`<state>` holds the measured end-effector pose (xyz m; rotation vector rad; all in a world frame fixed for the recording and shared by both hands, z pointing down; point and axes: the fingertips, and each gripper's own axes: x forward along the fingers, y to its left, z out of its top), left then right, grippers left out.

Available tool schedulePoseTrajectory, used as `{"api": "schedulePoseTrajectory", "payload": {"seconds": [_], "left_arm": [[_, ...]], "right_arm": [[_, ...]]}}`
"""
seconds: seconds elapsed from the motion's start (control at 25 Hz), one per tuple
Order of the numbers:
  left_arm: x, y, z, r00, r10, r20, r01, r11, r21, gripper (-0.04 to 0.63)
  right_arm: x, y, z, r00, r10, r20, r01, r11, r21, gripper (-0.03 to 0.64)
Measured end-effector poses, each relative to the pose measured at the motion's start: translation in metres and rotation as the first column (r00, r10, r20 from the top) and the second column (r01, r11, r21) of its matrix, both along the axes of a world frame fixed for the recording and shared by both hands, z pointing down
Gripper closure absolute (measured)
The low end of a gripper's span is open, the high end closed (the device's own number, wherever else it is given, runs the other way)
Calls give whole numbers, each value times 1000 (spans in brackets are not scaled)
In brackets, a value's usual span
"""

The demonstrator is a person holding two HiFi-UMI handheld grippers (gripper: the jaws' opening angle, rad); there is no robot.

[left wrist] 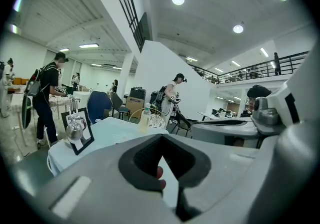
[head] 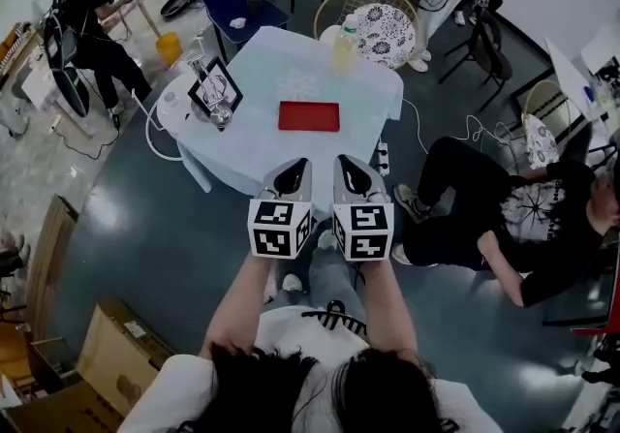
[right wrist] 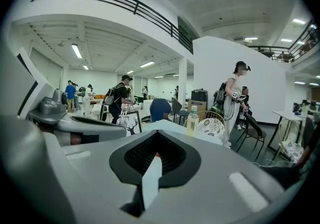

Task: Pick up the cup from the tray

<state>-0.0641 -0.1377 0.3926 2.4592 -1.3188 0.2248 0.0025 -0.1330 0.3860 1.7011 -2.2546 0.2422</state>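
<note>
Both forearms reach forward from the body, parallel and close together. The left gripper (head: pixel 296 168) and right gripper (head: pixel 351 166) sit side by side, nearly touching, pointing slightly downward toward the near edge of the table (head: pixel 254 142). Each gripper's jaws are drawn together with nothing between them.

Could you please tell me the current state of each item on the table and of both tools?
Left tool: shut, empty.
Right tool: shut, empty.
Tray: flat on the table, nothing on it.
Bottle: upright, capped.
Frame: standing.
Metal vessel: stands in front of the frame, off the tray.
</note>
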Motion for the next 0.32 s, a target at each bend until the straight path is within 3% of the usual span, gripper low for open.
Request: {"api": "schedulePoseTrajectory", "payload": {"seconds": [0.32], "left_arm": [[-11, 7, 2, 999, 11, 44, -12, 1000, 17, 595]], "right_arm": [[-15, 6, 1, 1000, -23, -15, 23, 1000, 5, 597]]}}
